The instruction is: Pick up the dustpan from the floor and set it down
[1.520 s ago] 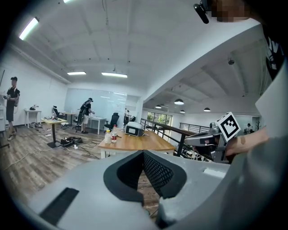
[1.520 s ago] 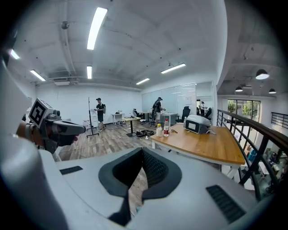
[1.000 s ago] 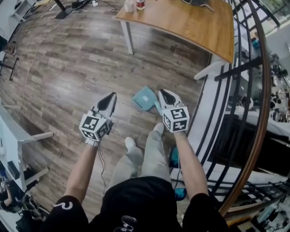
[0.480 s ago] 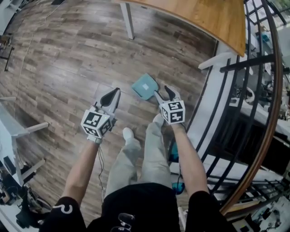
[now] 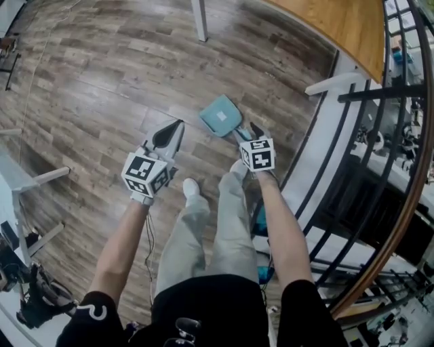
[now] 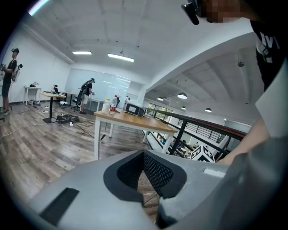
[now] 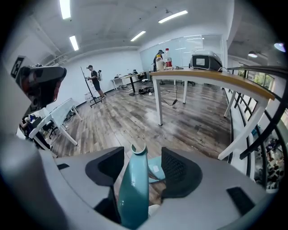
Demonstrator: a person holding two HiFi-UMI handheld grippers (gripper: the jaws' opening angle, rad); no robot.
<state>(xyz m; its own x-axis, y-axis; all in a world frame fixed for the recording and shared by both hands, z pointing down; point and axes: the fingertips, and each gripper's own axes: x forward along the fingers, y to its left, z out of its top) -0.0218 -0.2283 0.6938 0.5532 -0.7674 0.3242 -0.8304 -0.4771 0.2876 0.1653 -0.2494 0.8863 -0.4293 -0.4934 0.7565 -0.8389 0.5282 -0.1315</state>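
The teal dustpan (image 5: pixel 220 116) lies on the wood floor ahead of my feet, its handle pointing back toward my right gripper (image 5: pixel 245 133). In the right gripper view the handle (image 7: pixel 133 191) stands between the jaws, which are opening. The pads stand clear of it on both sides, and the pan (image 7: pixel 157 168) shows beyond them. My left gripper (image 5: pixel 172 133) hovers to the left of the dustpan, apart from it. Its jaws meet at the tips (image 6: pixel 143 154) with nothing between them.
A wooden table (image 5: pixel 342 27) on white legs (image 5: pixel 201 20) stands ahead. A black curved railing (image 5: pixel 319 183) runs close along my right. A white desk frame (image 5: pixel 41 179) sits at the left. My white shoe (image 5: pixel 192 188) is just behind the dustpan.
Both grippers have sunk toward the floor. The right gripper's jaws have opened off the dustpan handle, and the dustpan now rests on the floor.
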